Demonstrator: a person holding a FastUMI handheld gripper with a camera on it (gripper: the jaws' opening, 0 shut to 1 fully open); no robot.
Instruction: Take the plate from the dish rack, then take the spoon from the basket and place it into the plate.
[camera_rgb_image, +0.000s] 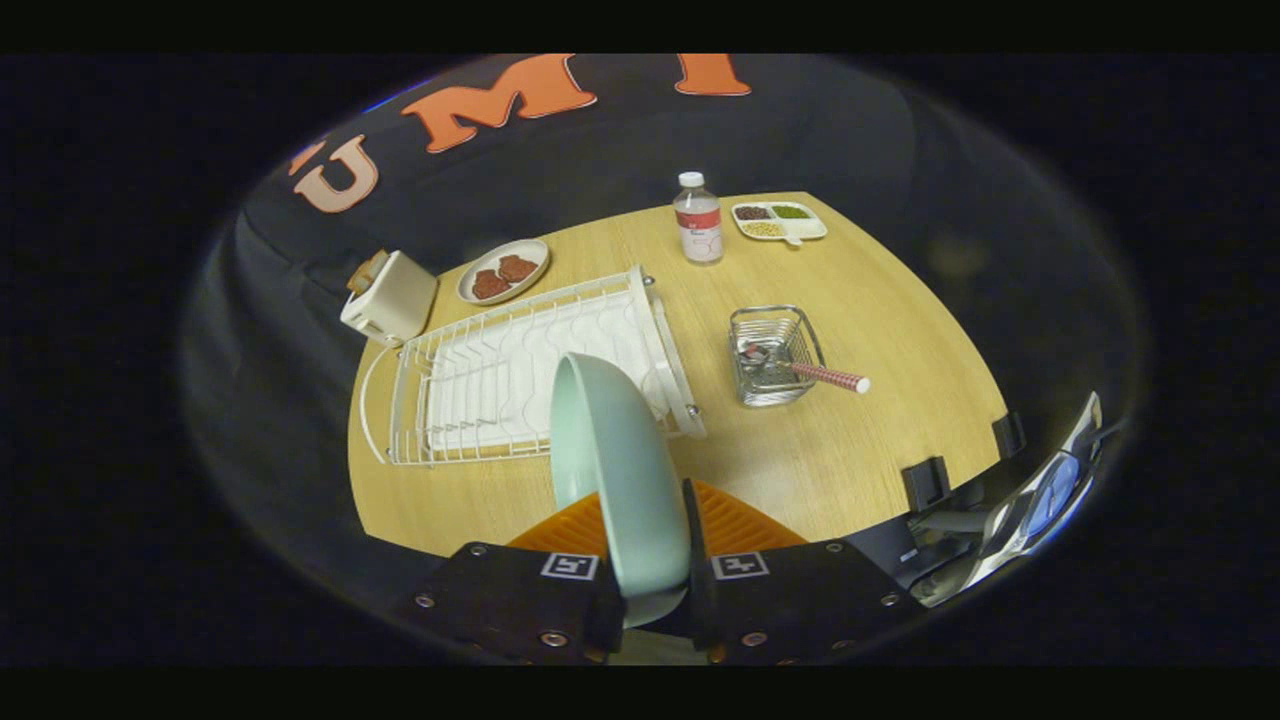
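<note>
Wooden table; tool pinching pale green plate edge-on above white rack.

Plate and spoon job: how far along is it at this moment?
Done: the plate is out of the dish rack, whose slots stand bare. In hand: the gripper is shut on the plate, holding it on edge above the table just in front of the rack. Left: set the plate down, then lift the spoon, which lies in the wire basket with its handle over the rim, and put it in the plate.
</note>
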